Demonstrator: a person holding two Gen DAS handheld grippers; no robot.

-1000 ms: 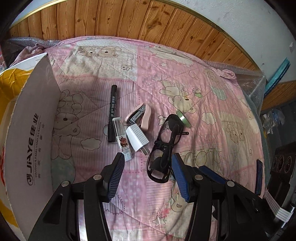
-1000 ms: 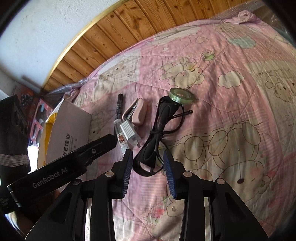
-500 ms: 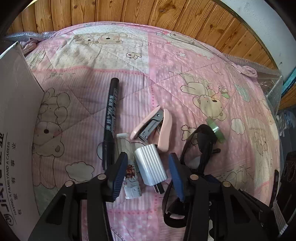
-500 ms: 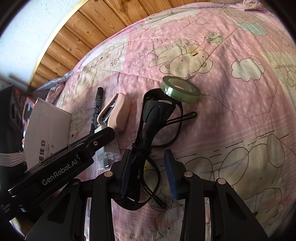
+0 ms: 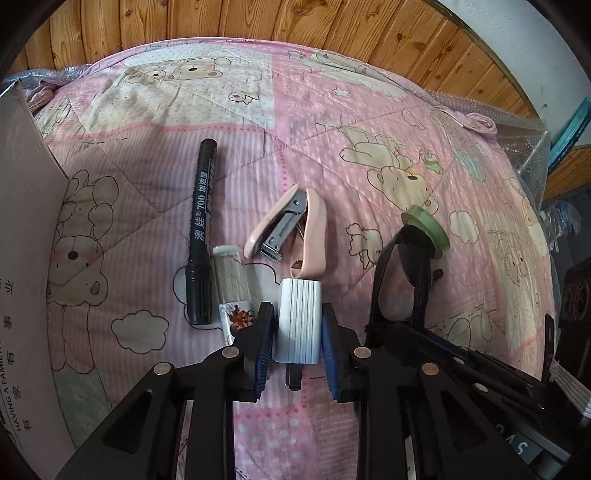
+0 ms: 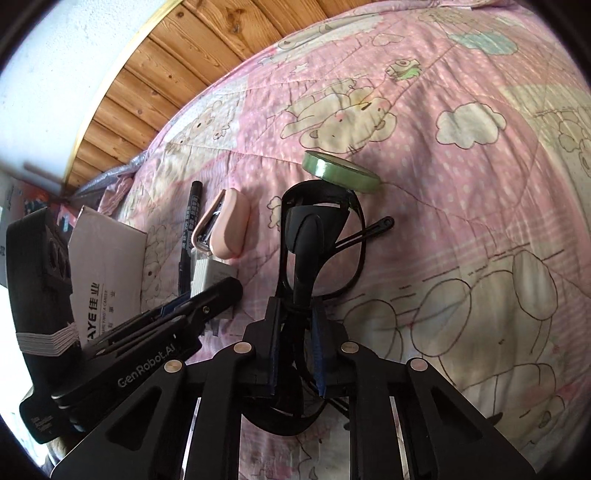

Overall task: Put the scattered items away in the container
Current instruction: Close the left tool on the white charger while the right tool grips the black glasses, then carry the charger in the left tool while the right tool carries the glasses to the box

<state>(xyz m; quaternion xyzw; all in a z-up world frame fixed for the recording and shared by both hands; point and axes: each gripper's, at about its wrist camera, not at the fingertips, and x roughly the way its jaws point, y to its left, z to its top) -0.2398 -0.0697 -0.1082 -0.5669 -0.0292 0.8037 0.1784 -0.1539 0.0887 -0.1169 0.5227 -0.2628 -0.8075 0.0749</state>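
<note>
Right now both grippers are loaded: the left gripper (image 5: 298, 345) pinches the white charger (image 5: 300, 320) across its short sides, its long axis running along the fingers, prongs toward the wrist. Meanwhile the right gripper (image 6: 295, 345) clamps the black glasses (image 6: 317, 240), and the cardboard box (image 5: 26, 258) sits off to the left, nearer the left one.

A pink bear-print quilt (image 5: 314, 122) lies before wood-panelled wainscot (image 5: 258, 22) under a white wall (image 6: 55, 55)

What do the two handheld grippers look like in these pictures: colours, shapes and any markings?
Both are matte black with triangular cut-out arms and round silver rivets. The left gripper and right gripper have ridged blue pads. White "GenRobot.AI" lettering marks the left one's side.
</note>
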